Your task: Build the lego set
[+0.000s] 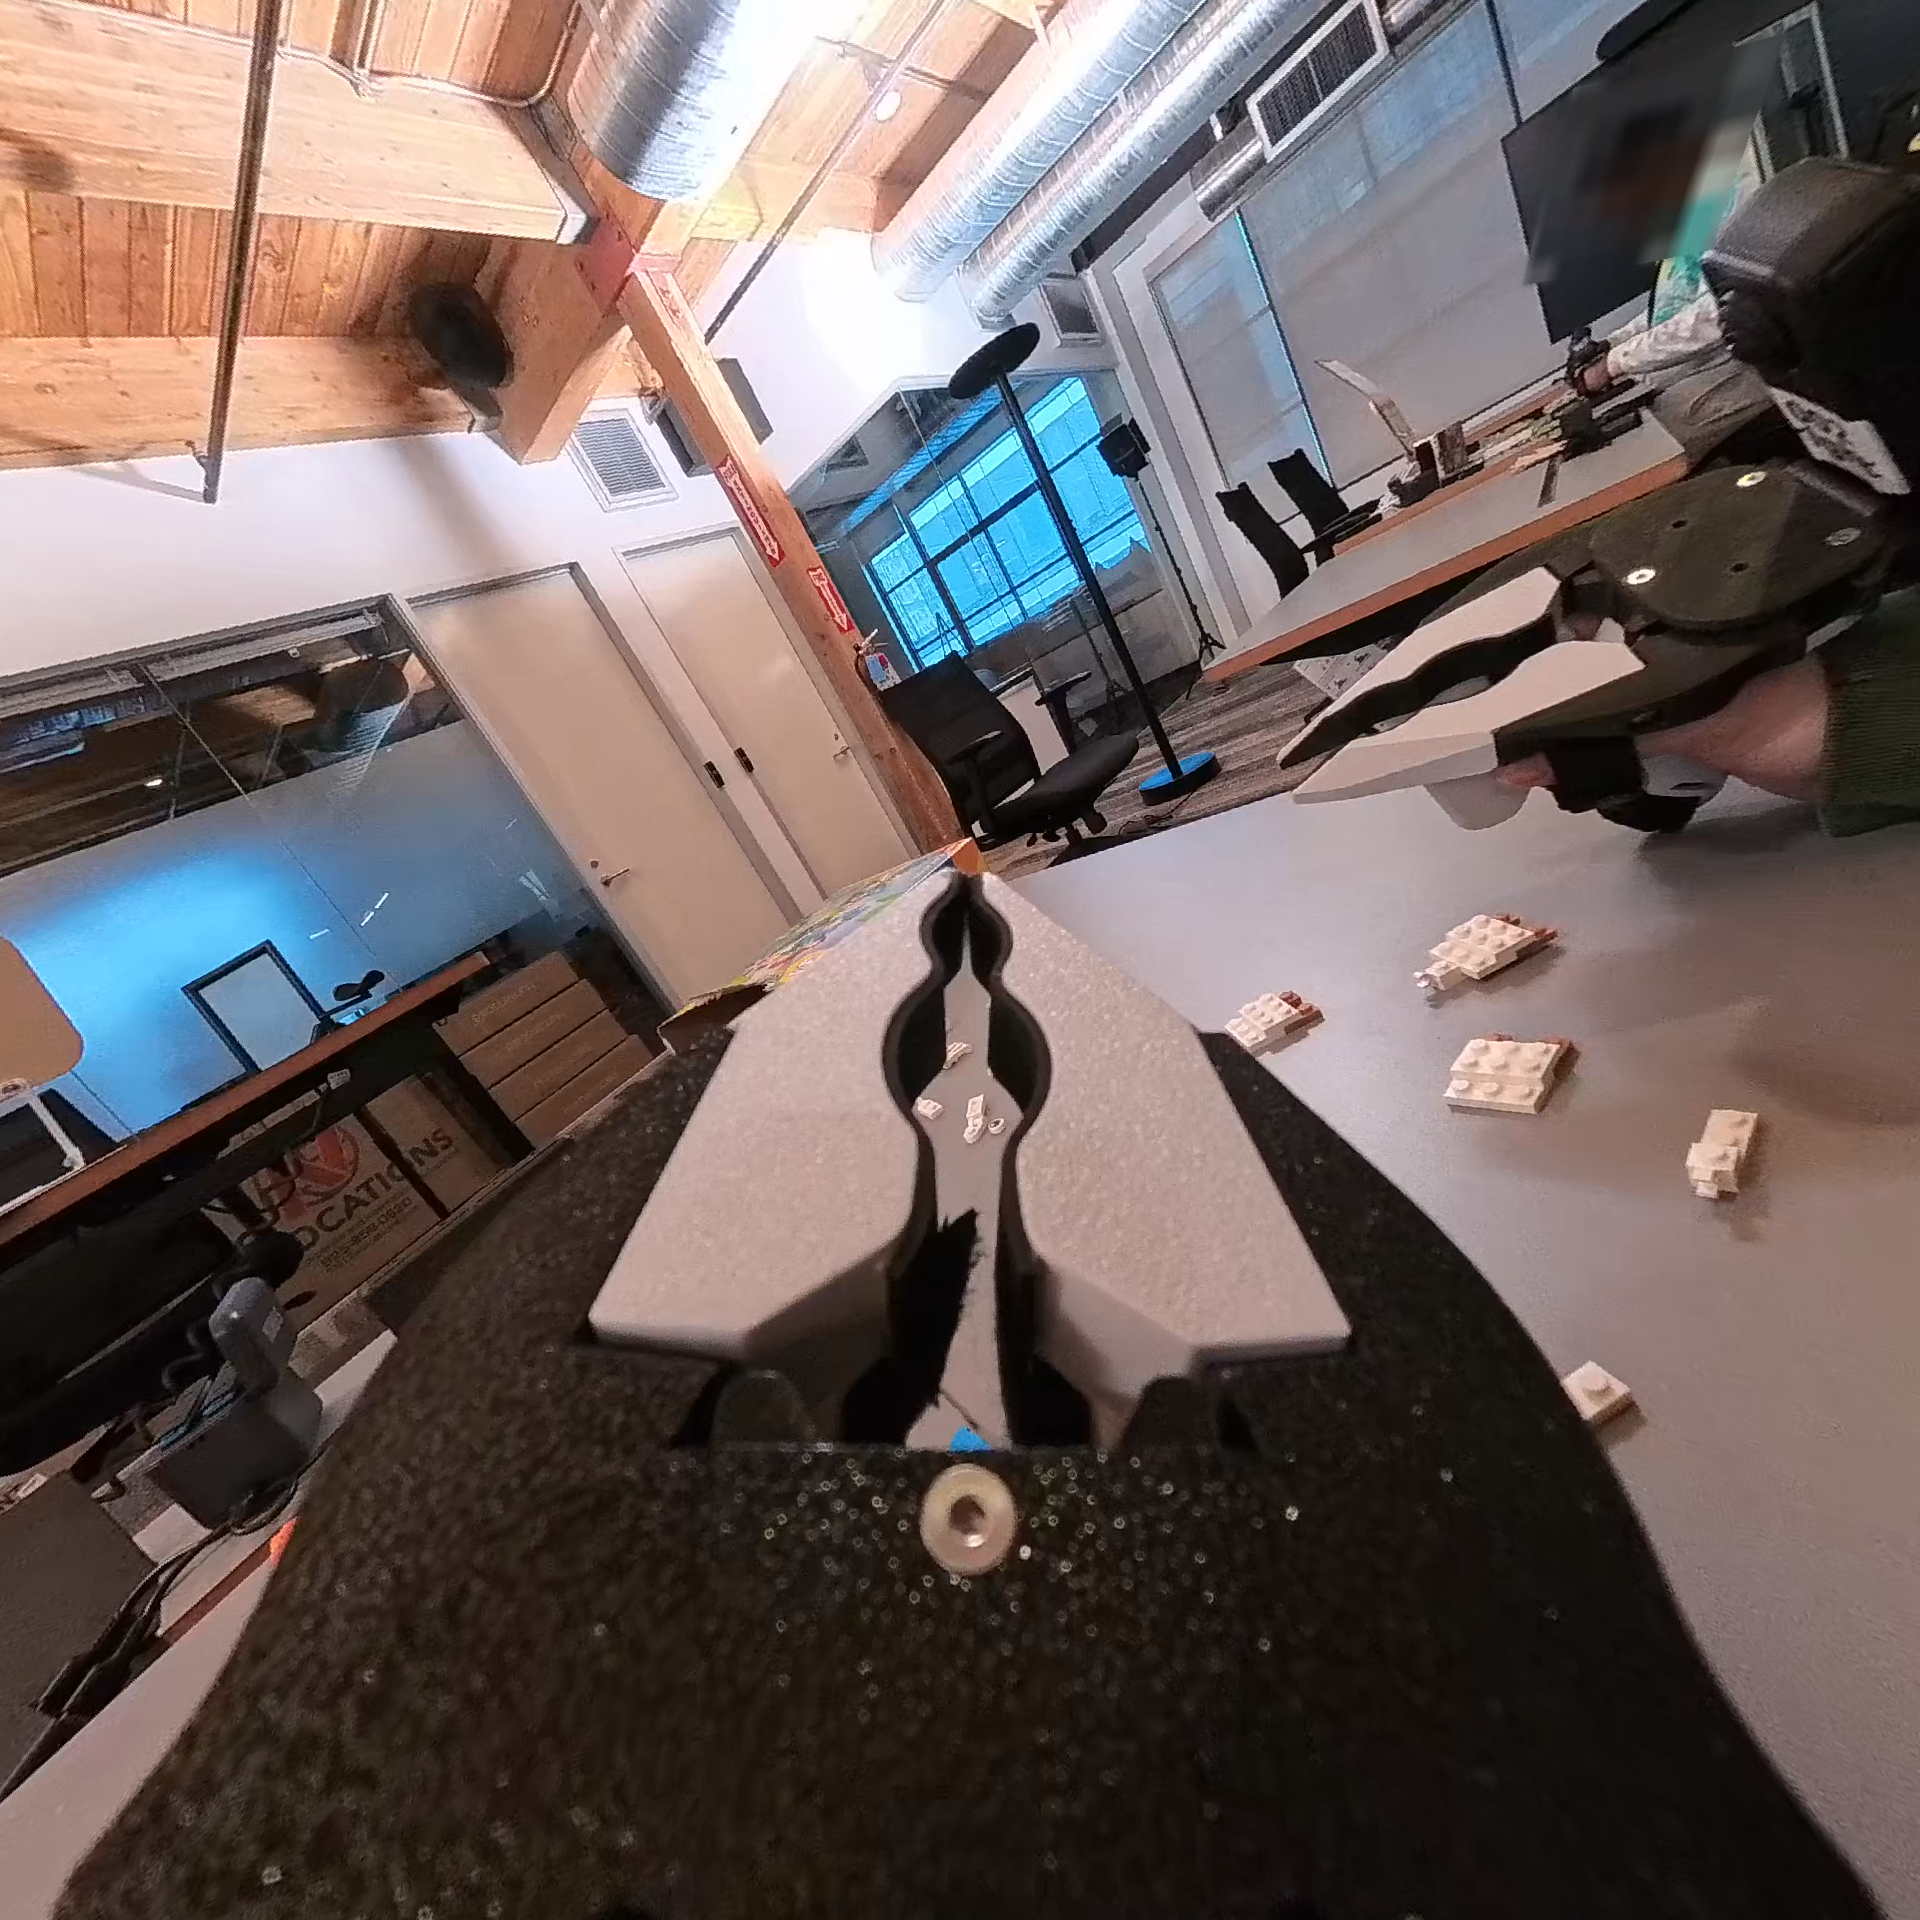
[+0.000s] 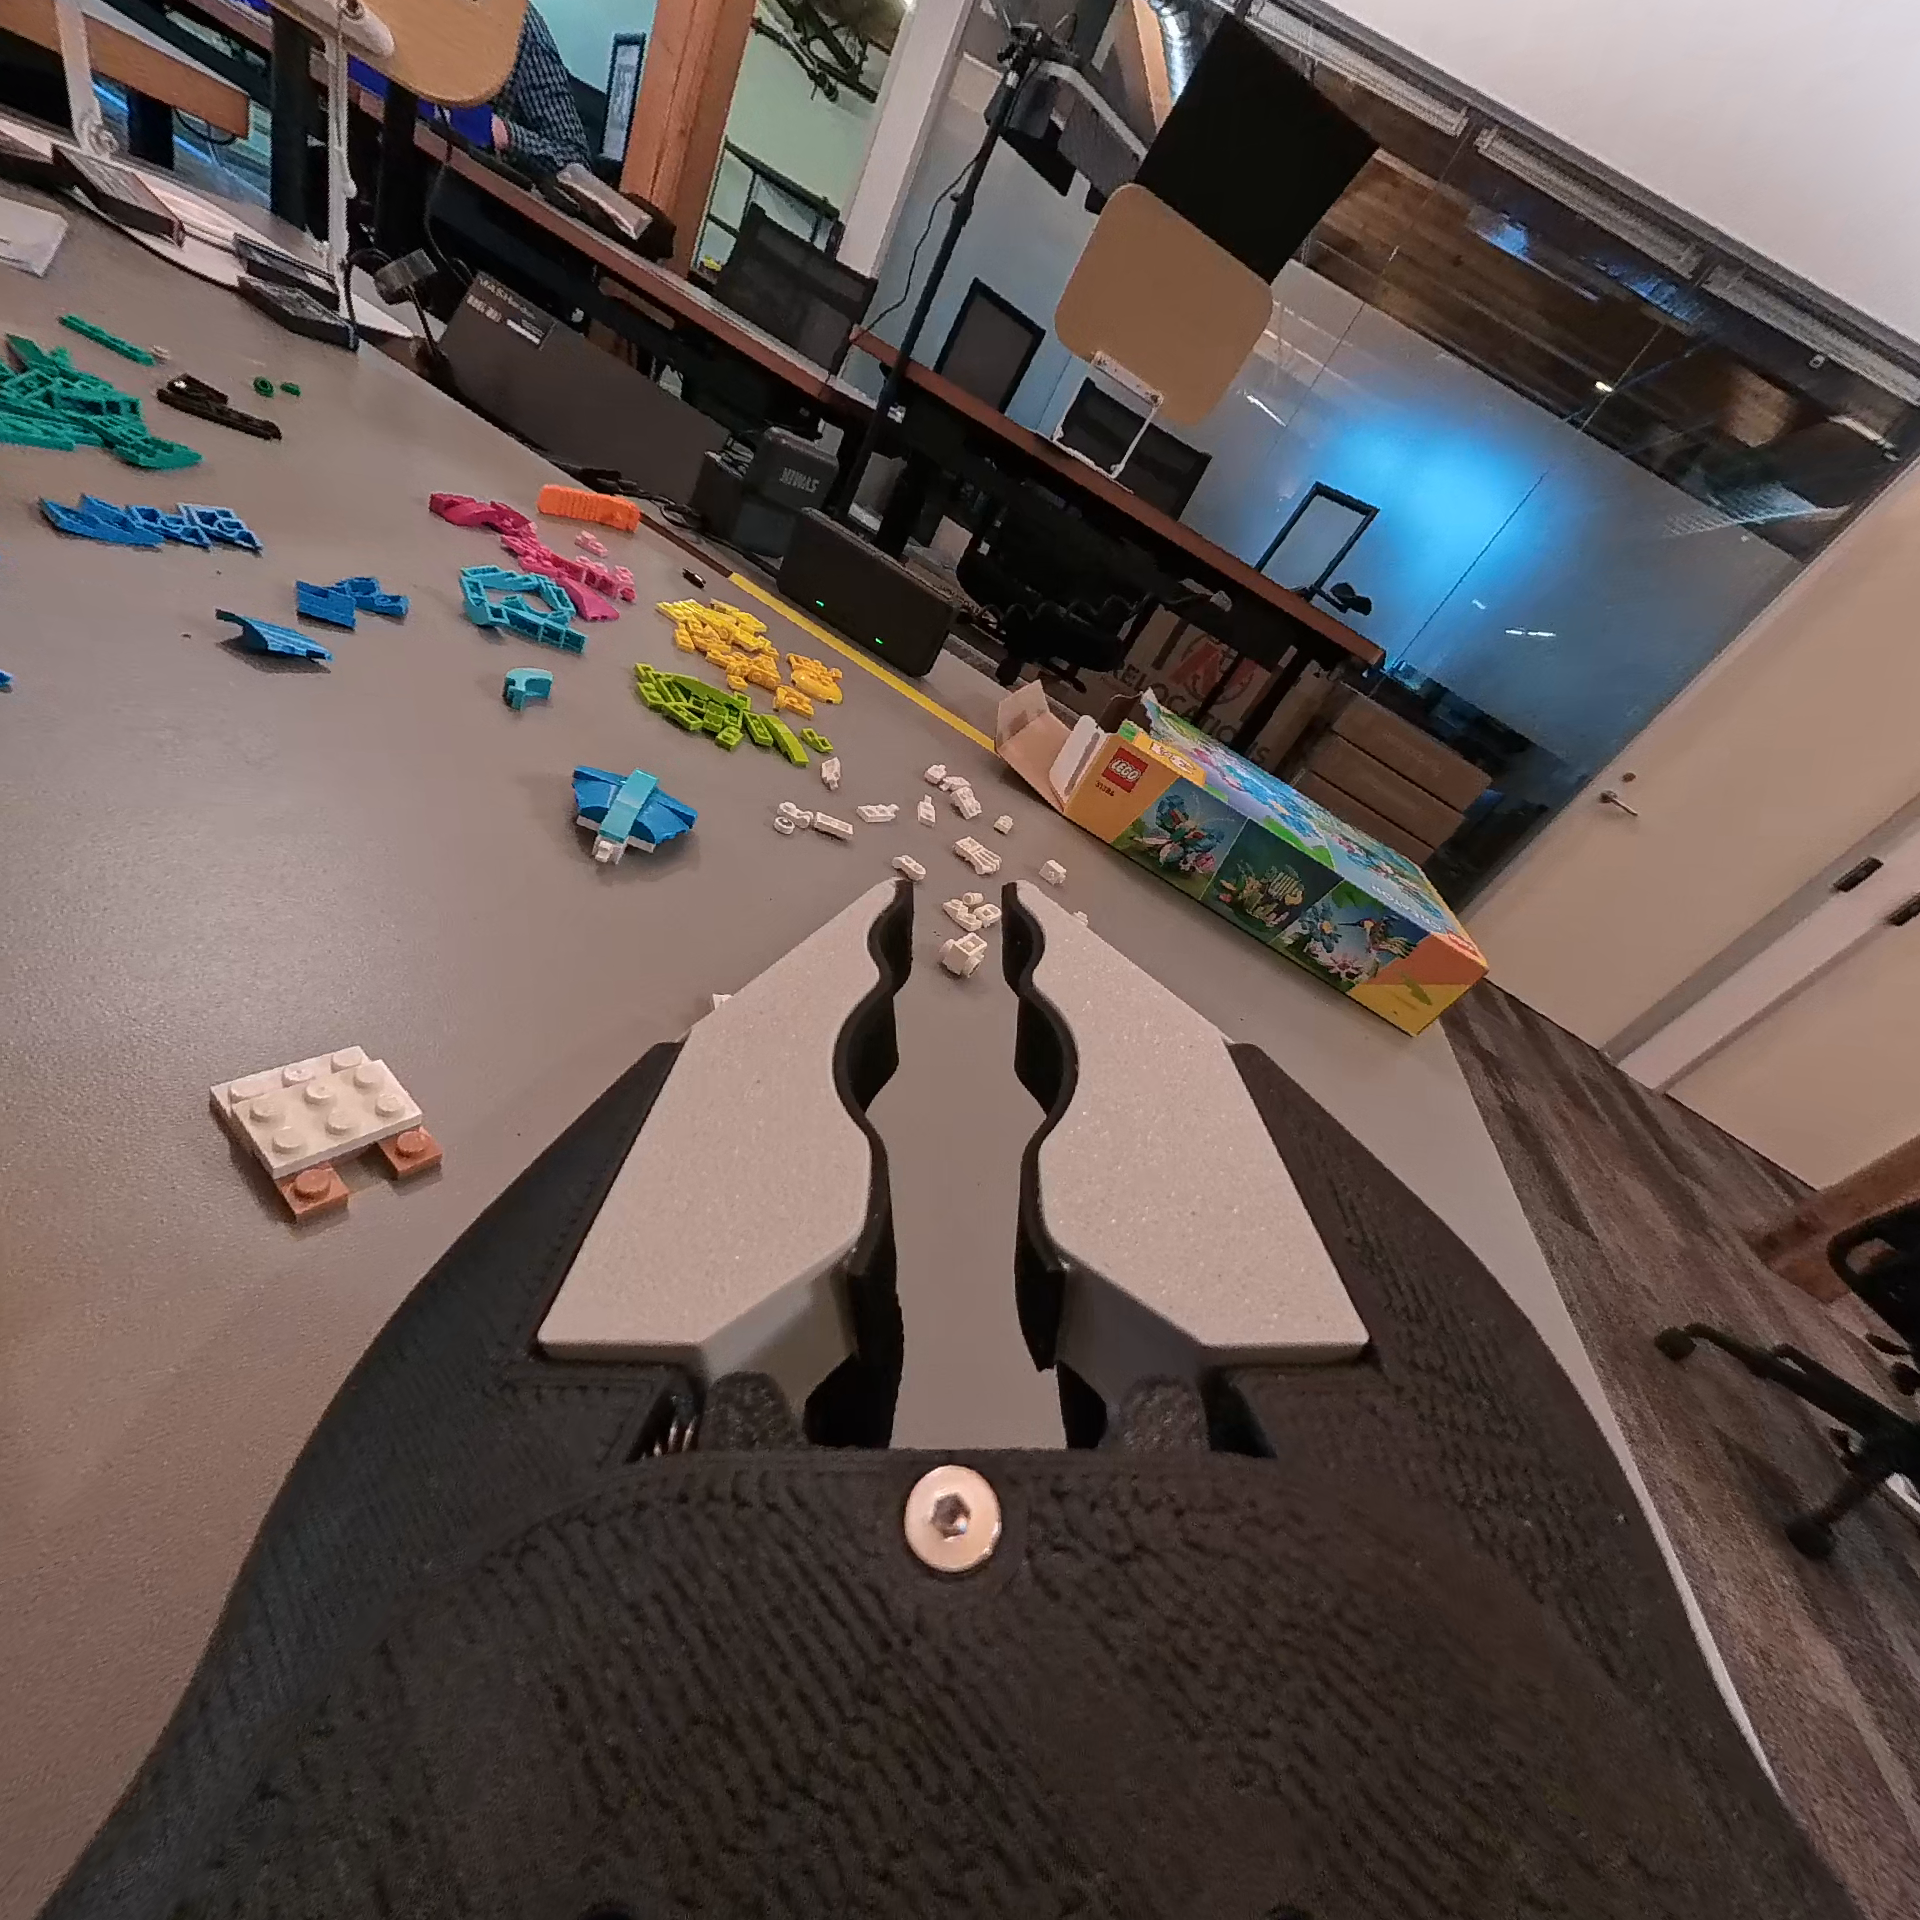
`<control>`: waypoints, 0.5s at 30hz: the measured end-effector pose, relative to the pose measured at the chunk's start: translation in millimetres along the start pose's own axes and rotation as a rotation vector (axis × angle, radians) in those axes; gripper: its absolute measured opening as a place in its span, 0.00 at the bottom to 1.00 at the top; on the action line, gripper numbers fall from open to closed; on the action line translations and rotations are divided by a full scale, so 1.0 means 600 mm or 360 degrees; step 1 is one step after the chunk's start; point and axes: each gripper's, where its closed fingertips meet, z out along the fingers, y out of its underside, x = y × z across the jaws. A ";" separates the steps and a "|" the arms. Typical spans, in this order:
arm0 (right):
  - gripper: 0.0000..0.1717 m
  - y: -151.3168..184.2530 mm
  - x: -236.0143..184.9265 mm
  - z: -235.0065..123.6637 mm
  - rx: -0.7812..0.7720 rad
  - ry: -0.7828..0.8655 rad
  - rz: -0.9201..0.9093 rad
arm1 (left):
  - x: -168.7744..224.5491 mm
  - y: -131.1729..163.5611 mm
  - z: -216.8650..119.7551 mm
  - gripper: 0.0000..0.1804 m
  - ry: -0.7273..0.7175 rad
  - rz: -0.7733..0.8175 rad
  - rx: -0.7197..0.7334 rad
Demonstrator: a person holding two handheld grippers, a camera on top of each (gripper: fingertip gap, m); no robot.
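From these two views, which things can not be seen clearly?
- Left wrist view: the colourful box is mostly hidden behind the left hand-held gripper.
- Left wrist view: the small white pieces show only through the finger gap, too small to identify.
- Left wrist view: the person holding the right hand-held gripper is blurred and cut by the right edge.

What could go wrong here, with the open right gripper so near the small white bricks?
The right gripper hangs open just over the loose white bricks; a low pass could scatter them. The white plate piece lies beside its left finger and might get pushed. The box sits near the table edge.
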 end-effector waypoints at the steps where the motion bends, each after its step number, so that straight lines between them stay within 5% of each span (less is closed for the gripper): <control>1: 0.10 0.000 0.000 0.000 0.0000 0.0000 0.0000 | 0.000 0.000 0.000 0.00 0.0000 0.0000 0.0000; 15: 0.10 0.001 0.000 0.001 -0.0001 -0.0001 -0.0003 | 0.001 0.000 0.001 0.00 0.0004 0.0001 0.0000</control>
